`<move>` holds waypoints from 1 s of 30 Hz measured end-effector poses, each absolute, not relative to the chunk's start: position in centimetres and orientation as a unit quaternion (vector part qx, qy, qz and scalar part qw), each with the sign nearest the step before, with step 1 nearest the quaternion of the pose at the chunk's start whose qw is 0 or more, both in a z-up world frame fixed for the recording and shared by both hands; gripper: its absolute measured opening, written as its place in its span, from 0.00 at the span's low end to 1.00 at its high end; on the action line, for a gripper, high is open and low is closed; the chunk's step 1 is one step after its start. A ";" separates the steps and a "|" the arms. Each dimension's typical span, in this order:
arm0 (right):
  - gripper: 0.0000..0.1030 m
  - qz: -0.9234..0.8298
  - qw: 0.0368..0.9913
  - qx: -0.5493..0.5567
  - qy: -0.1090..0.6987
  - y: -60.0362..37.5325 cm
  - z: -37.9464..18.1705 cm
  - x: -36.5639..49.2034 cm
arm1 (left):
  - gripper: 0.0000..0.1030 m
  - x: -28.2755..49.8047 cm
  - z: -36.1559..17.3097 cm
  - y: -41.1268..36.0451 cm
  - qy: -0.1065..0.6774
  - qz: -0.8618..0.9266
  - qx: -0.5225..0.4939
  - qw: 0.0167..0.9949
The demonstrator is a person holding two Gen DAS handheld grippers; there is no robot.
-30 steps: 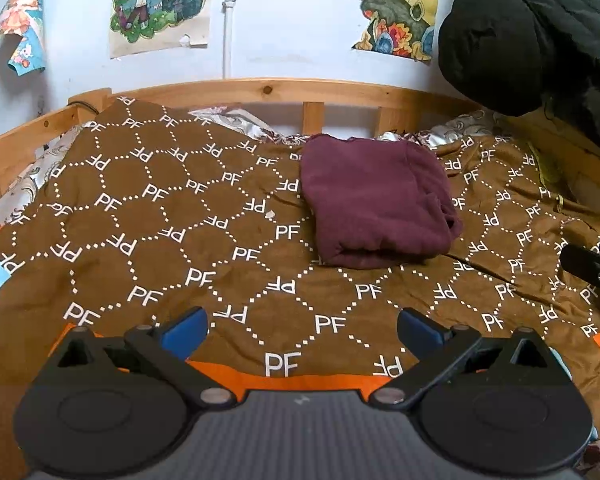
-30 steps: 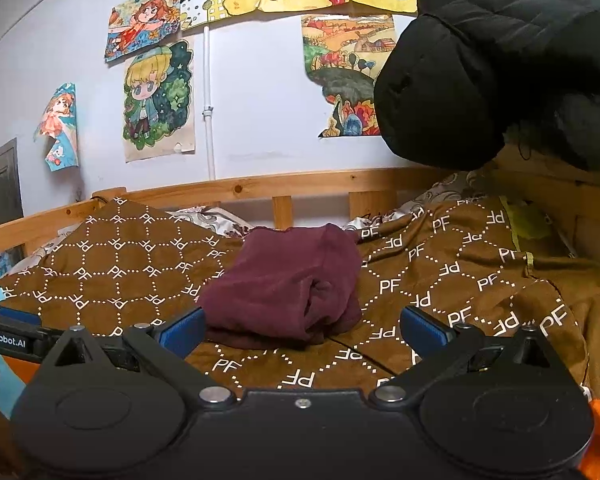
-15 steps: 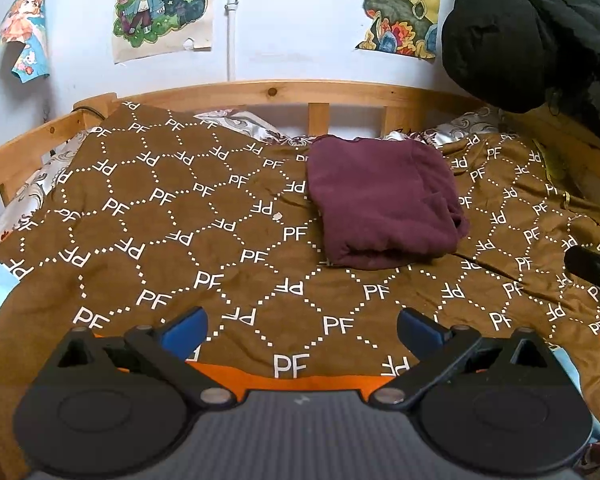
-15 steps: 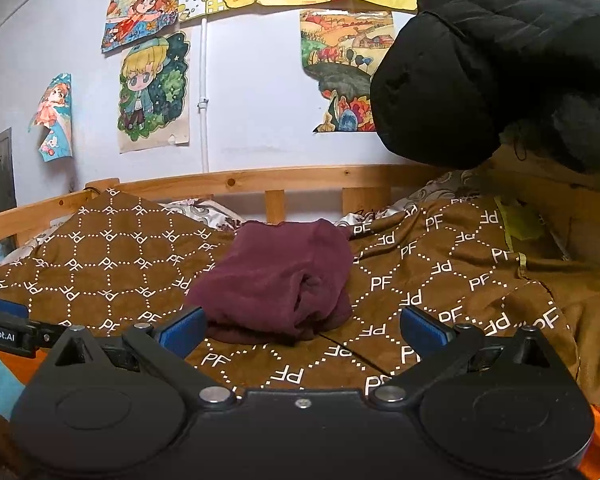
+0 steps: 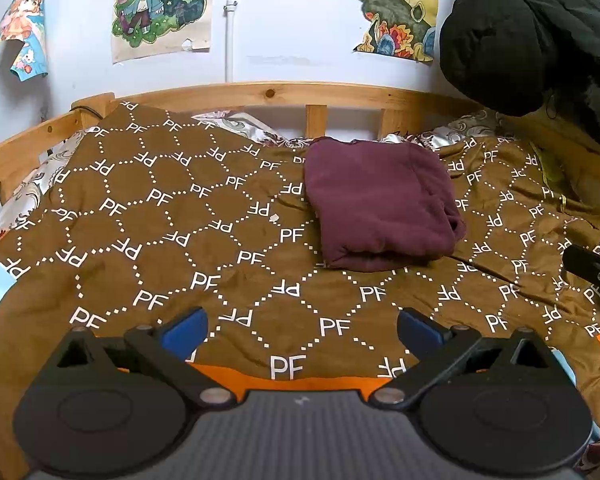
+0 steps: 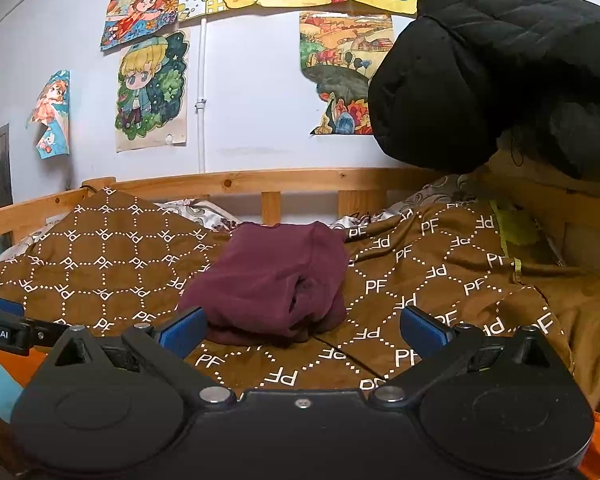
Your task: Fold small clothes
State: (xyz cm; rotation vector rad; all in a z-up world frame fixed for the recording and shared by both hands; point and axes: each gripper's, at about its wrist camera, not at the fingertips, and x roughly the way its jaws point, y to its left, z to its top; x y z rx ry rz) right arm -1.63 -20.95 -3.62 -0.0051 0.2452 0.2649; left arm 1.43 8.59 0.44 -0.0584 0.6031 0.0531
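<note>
A folded maroon garment (image 5: 380, 208) lies on a brown patterned blanket (image 5: 172, 232). The left gripper (image 5: 300, 326) and right gripper (image 6: 300, 326) hover near it, both released and empty.

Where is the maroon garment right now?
The folded maroon garment lies on the brown PF blanket, right of centre in the left wrist view, near the wooden headboard, untouched by either gripper.

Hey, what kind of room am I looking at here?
Most likely a bedroom, perhaps a child's. A wooden bed frame carries a brown patterned blanket with a folded maroon garment lying on it, and cartoon posters are stuck to the wall behind.
</note>
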 end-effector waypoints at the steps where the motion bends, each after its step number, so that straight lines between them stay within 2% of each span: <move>1: 0.99 0.131 0.984 -0.002 0.122 -21.0 -3.6 -1.7 | 0.99 1.4 0.4 8.6 0.297 0.026 -0.029 0.954; 30: 0.99 0.131 0.984 -0.005 0.120 -21.1 -3.6 -1.7 | 0.99 1.4 0.0 8.5 0.301 0.038 -0.022 0.953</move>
